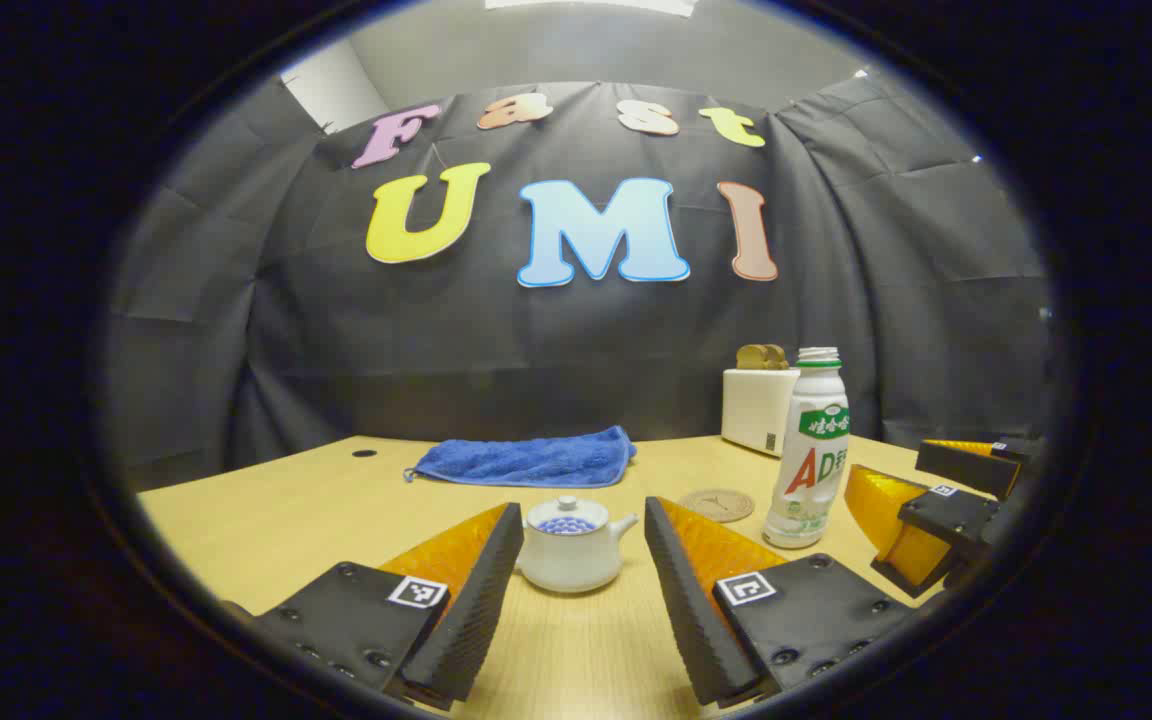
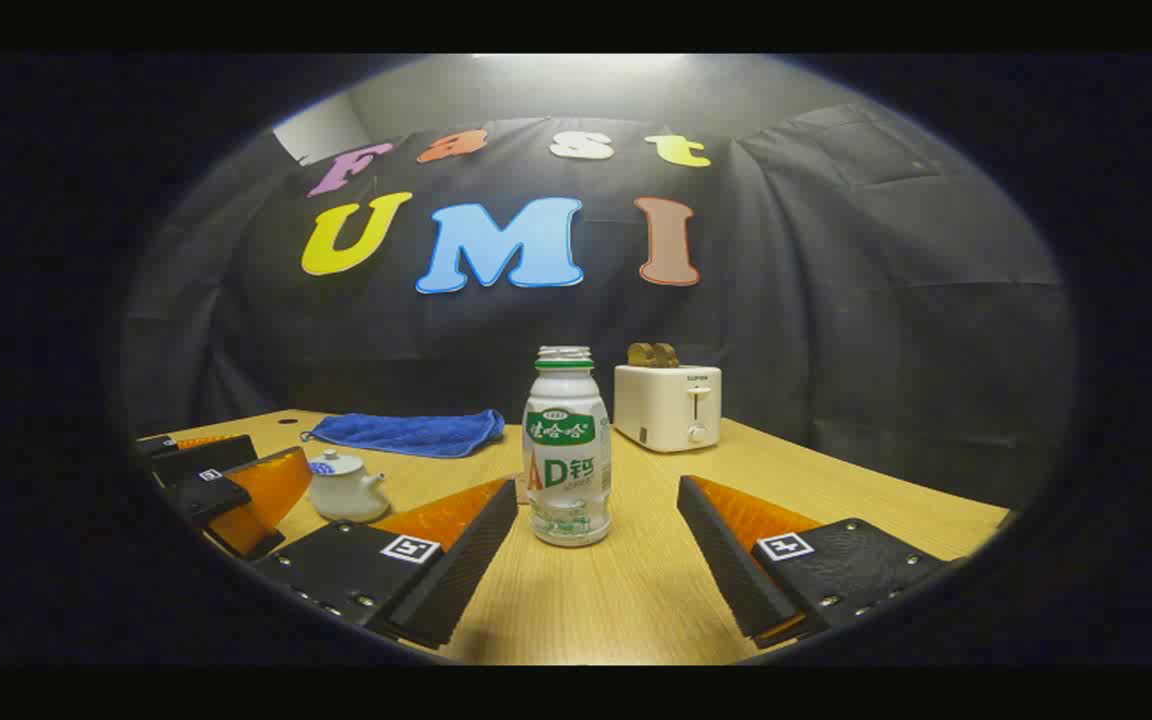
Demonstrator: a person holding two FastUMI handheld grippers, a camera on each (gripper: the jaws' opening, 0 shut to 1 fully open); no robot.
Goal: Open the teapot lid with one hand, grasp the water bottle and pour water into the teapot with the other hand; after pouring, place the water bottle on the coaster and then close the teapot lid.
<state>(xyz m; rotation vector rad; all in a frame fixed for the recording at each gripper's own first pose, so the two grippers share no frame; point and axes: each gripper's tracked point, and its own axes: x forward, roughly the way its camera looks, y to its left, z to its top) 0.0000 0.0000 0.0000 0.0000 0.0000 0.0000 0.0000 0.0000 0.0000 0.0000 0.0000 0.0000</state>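
Note:
A small white teapot [image 1: 572, 548] with its lid [image 1: 567, 512] on stands on the wooden table [image 1: 286, 520]. It sits just ahead of my left gripper [image 1: 582, 515], which is open, its fingers apart on either side and touching nothing. The white water bottle [image 2: 566, 460] stands upright with no cap, just ahead of my open right gripper [image 2: 597, 490] and between its fingers. A round coaster [image 1: 717, 503] lies flat between the teapot and the bottle [image 1: 808, 450]. The right gripper view shows the teapot [image 2: 344, 492] at the left, beside the left gripper [image 2: 276, 455].
A blue towel [image 1: 526, 460] lies folded at the table's back, also seen as the towel [image 2: 406, 430]. A white toaster [image 2: 668, 405] with bread in it stands behind the bottle. The right gripper [image 1: 911, 480] is at the right edge of the left gripper view.

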